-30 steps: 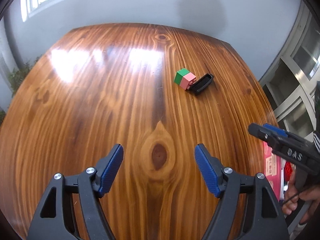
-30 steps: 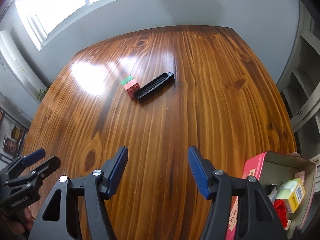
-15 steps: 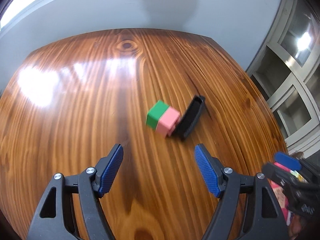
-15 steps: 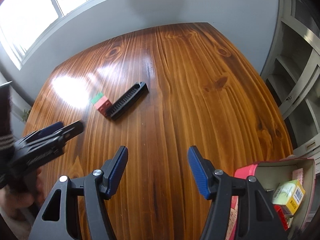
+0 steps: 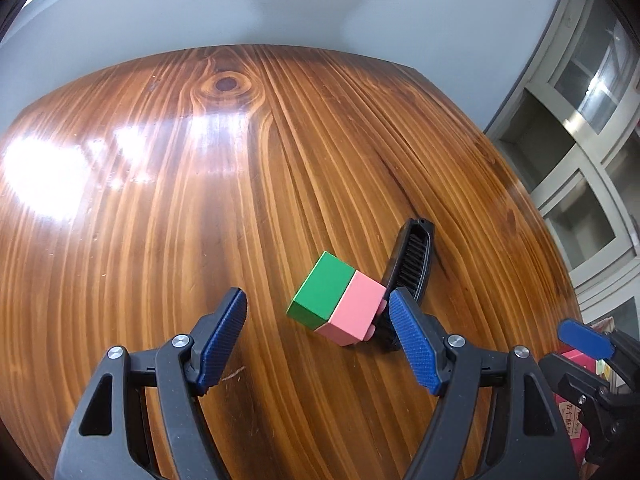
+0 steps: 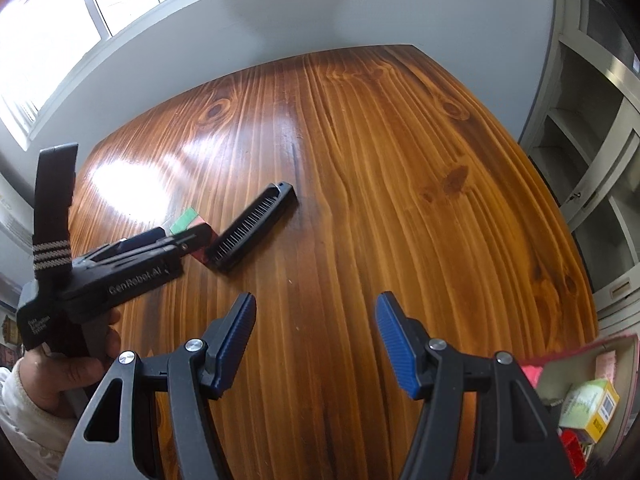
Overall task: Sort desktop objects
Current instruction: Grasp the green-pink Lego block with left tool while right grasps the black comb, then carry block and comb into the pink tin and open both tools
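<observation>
A green and pink toy block (image 5: 338,299) lies on the wooden table (image 5: 200,200), touching a black comb (image 5: 412,256) on its right. My left gripper (image 5: 318,336) is open, its blue fingertips on either side of the block's near end, not touching it. In the right wrist view the left gripper (image 6: 160,240) partly hides the block (image 6: 185,220), and the comb (image 6: 252,228) lies beside it. My right gripper (image 6: 314,332) is open and empty above bare table, nearer than the comb.
A pink box (image 6: 592,396) with several small packages stands at the table's near right corner. It also shows in the left wrist view (image 5: 580,364), behind the right gripper's finger. White shelving (image 5: 580,160) is to the right, a grey wall behind.
My left gripper has moved forward and right to the block, which now sits between its open fingers. My right gripper has shifted slightly and stayed open.
</observation>
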`<state>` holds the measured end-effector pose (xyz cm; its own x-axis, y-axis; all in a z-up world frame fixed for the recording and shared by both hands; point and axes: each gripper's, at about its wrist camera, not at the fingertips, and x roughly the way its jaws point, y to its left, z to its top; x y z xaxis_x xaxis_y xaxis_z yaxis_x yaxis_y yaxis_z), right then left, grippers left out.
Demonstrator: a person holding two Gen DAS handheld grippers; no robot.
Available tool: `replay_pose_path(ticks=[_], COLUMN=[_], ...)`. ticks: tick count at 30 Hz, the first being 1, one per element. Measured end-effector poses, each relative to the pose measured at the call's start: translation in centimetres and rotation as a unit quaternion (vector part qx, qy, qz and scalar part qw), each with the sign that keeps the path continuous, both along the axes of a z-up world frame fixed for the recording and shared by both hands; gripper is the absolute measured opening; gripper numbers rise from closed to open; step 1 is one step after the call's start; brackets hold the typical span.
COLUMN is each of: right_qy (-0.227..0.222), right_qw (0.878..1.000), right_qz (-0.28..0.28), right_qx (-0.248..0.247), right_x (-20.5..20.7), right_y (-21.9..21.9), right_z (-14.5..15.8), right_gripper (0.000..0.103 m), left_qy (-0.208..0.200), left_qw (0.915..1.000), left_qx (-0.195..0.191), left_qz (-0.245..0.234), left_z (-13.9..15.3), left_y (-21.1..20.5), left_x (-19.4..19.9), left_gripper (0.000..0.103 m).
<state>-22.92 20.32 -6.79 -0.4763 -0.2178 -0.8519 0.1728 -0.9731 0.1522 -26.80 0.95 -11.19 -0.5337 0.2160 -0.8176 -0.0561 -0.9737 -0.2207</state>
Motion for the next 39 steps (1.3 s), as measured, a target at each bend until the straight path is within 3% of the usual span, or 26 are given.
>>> replay_pose_path(ticks=[2, 6, 8, 16, 19, 26, 32, 39], right_qy=[0.0, 0.002, 0.005, 0.009, 0.003, -0.013, -0.004, -0.006], right_qw=[1.0, 1.0, 1.0, 0.999, 0.999, 0.996, 0.995, 0.997], right_qz=[0.003, 0.008, 0.011, 0.039, 0.05, 0.065, 0.075, 0.062], right_qx=[0.0, 0.004, 0.004, 0.001, 0.001, 0.052, 0.069, 0.036], right_x=[-0.5, -1.5, -2.2, -5.2, -5.9, -7.2, -6.8, -4.0], right_y=[-0.4, -1.3, -1.7, -4.4, -5.7, -8.0, -7.7, -4.5], right_z=[-0.2, -0.6, -0.7, -2.3, -3.1, -5.3, -5.7, -3.8], right_gripper=[0.067, 0.067, 0.067, 0.067, 0.062, 0.053, 0.029, 0.029], left_qy=[0.003, 0.014, 0.017, 0.029, 0.034, 0.036, 0.029, 0.03], left_qw=[1.0, 0.9998, 0.9997, 0.9996, 0.9994, 0.999, 0.999, 0.9991], left_qx=[0.004, 0.008, 0.005, -0.001, -0.006, 0.003, 0.003, 0.001], left_qz=[-0.002, -0.013, -0.014, 0.004, 0.006, 0.026, 0.033, 0.03], left_z=[-0.1, 0.1, 0.4, 1.4, 1.9, 2.6, 2.7, 3.6], left_y=[-0.3, -0.6, -0.8, -2.3, -2.6, -3.6, -3.9, -2.6], left_x=[0.2, 0.6, 0.9, 2.7, 3.1, 4.1, 5.0, 6.1], left_gripper=[0.077, 0.058, 0.054, 0.054, 0.054, 0.054, 0.054, 0.054])
